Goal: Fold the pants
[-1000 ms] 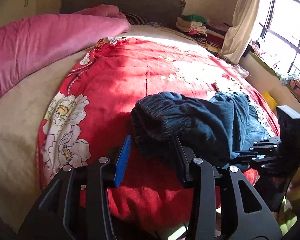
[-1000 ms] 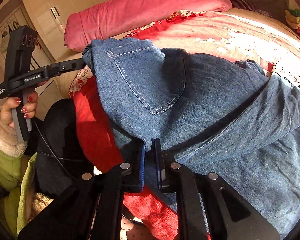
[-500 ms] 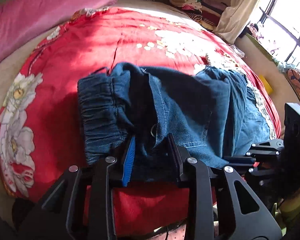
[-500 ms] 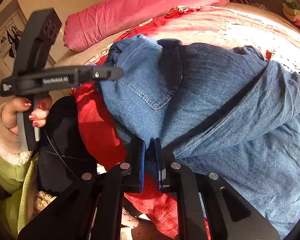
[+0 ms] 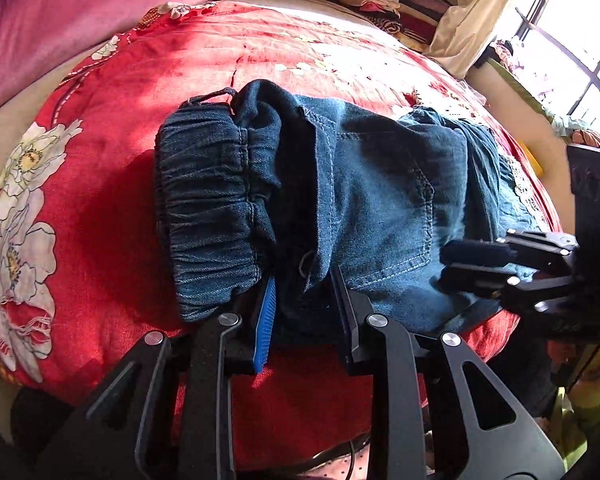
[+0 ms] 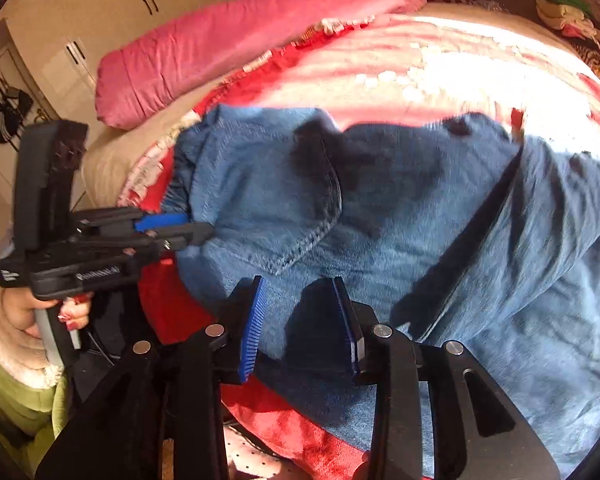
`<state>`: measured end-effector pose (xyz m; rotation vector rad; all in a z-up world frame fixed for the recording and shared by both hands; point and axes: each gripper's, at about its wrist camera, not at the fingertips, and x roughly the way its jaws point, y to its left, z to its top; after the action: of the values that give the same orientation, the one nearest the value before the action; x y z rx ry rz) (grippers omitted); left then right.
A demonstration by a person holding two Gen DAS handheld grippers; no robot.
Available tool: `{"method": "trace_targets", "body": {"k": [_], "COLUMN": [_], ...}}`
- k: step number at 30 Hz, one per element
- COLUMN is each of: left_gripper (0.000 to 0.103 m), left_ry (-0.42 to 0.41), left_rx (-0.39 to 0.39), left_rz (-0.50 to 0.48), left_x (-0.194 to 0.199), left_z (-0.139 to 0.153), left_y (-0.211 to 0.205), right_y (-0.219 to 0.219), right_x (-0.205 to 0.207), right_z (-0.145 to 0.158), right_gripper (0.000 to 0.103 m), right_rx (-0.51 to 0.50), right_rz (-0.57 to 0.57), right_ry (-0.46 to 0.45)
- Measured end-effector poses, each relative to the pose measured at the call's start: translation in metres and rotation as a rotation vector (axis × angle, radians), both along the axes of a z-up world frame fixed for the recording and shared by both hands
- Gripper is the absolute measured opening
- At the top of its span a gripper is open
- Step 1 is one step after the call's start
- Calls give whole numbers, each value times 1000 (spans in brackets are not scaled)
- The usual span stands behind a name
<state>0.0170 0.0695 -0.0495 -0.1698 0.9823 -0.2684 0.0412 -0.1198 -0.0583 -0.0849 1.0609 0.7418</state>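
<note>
Denim pants point(image 5: 380, 200) lay bunched on red floral bedspread point(image 5: 112, 184) at bed's near edge, waistband w/ drawstring to left. Left claw point(image 5: 302, 308) was clamped on a fold of denim by waistband. Right claw point(image 6: 300, 320) had just been opening, jaws apart, denim between them but pads not pressing.

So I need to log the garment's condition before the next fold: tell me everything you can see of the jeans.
The jeans are blue denim with pale stitching, an elastic gathered waistband, a drawstring loop and a patch back pocket. They lie bunched and creased on the red floral bedspread, waistband end doubled over, near the bed's edge. The left gripper pinches the folded cloth by the waistband. The right gripper has just been opening; denim lies between its parted fingers.
</note>
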Motion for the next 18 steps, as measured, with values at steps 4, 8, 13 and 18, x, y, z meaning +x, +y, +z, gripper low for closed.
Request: {"method": "trace_targets", "body": {"k": [4,8,13,18], "left_gripper": [19,19,30,50], "left_ry": [-7,-23,-66,-115], "left_rx": [10,1,-28,10], "left_rz": [-1,4,0,-5], "left_x": [2,2,-7,-13], "left_z": [-3,-1,25,52], "left_y": [-2,-2,-1,-16], "right_y": [2,-13,-50,-98], "right_x": [-3,-2,-6,15], "right_z": [-6,2,46,68], "right_gripper": [33,37,56,67], "right_rx": [-2,85,187,204], "right_rz": [-19,-15,-44,-164], "right_ry": [-29,15,-63,-95]}}
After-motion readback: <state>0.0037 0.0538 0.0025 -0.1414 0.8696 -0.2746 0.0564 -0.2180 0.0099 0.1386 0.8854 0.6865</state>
